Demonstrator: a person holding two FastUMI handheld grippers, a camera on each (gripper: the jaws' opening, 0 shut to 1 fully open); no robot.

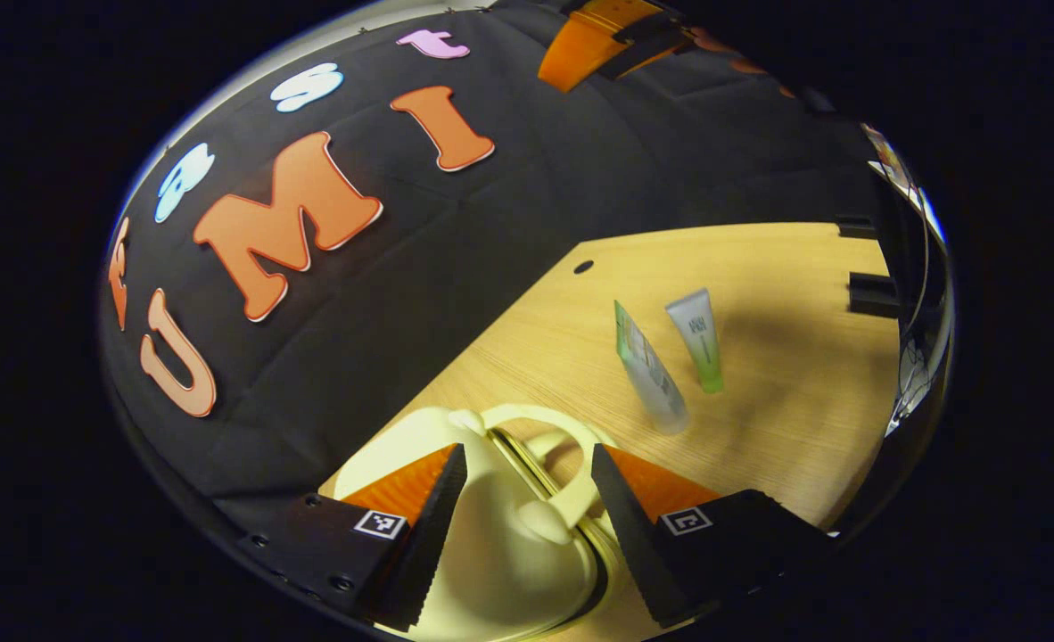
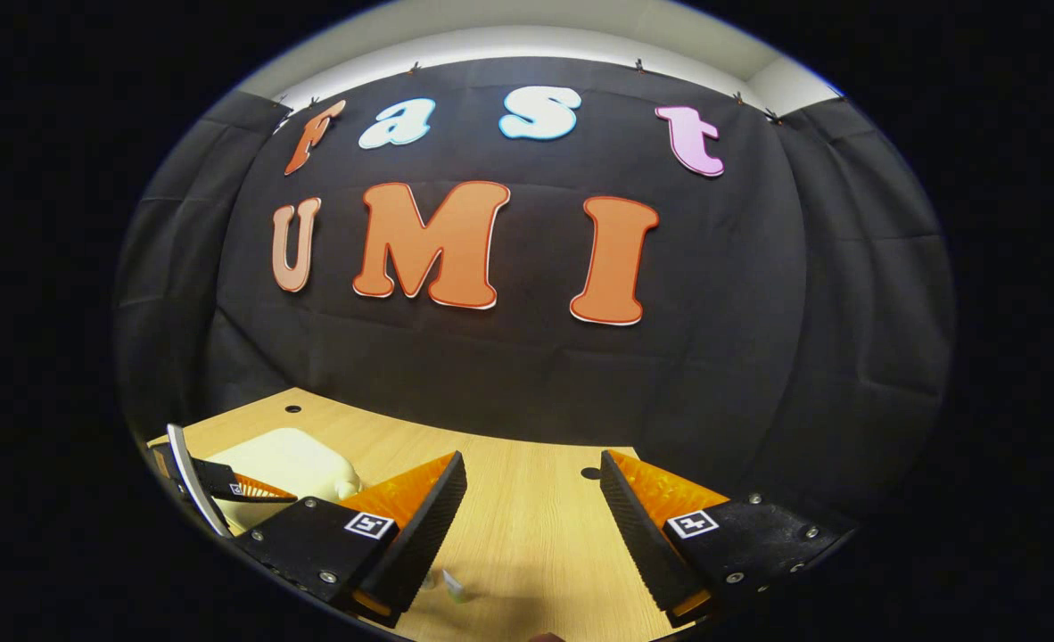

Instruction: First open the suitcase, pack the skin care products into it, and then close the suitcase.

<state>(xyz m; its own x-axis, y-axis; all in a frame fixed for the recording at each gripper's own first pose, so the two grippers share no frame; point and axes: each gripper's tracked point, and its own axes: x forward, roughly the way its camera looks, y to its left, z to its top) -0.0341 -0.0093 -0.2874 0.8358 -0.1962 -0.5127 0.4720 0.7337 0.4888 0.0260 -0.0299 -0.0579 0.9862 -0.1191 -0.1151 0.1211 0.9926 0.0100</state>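
Observation:
A small cream suitcase lies on the wooden table right under my left gripper. That gripper is open, its fingers standing either side of the case's looped handle and gold seam. Two skin care tubes lie past the case: a frosted tube with a green end and a white tube fading to green. In the right gripper view, my right gripper hangs open and empty above the table. The suitcase sits at the left with the other gripper on it. A tube tip peeks out at the bottom edge.
The booth's black cloth wall closes off the table's far side. A cable hole sits near the table's corner, and black brackets stand on the far right edge. Another hole lies between the right fingers near the wall.

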